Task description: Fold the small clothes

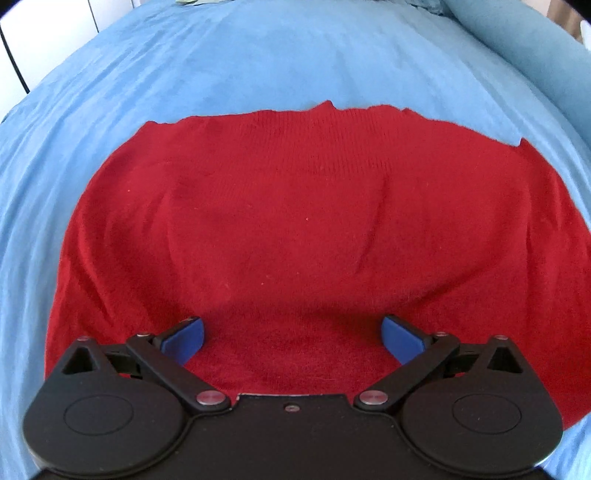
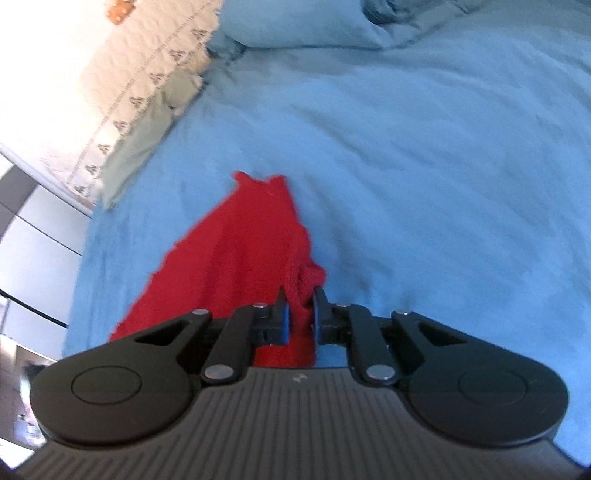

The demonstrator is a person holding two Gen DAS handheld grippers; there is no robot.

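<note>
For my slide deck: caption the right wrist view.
Right gripper shut on a bunched edge of the red sweater, over the blue bedsheet.

Blue bedspread lies open around the red sweater (pillow at the far edge).

left tool: black linkage, blue pads, silver rivets | right tool: same, ribbed grey housing
</note>
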